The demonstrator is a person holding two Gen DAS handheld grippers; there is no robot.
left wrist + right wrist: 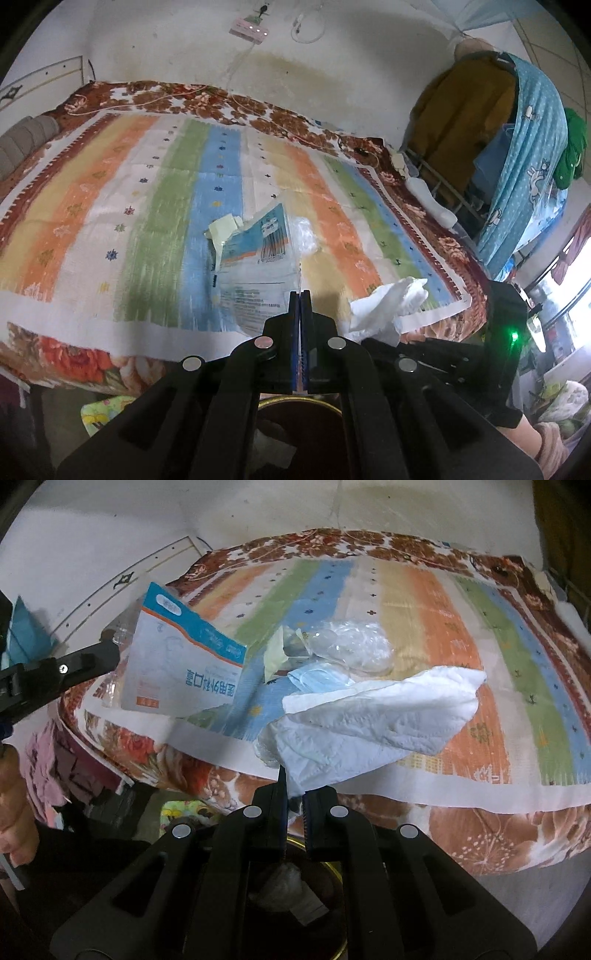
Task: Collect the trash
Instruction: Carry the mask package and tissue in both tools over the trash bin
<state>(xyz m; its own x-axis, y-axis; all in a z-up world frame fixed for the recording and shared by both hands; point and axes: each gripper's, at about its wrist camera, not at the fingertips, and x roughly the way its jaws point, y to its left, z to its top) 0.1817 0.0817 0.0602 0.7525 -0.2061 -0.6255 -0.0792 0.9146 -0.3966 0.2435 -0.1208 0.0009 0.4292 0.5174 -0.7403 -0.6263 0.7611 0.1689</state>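
Note:
My left gripper (300, 295) is shut on the edge of a clear plastic mask package (255, 258) printed in blue and orange, lifted off the bed. The right wrist view shows that package (177, 672) hanging from the left gripper (110, 648) at the left. My right gripper (293, 790) is shut on a crumpled white tissue (369, 723), which fans out above the bed's front edge; the left wrist view shows the tissue (388, 306) too. Still on the striped sheet (424, 635) are a blue face mask (314, 679), a clear plastic wrapper (351, 642) and a pale yellow paper scrap (275, 657).
A dark bin with a gold rim (334, 867) stands under both grippers, with crumpled trash (288, 890) inside. A floral blanket (498, 834) hangs over the bed's front edge. A rack draped in blue cloth (532, 177) stands at the right. A power strip (248, 31) hangs on the wall.

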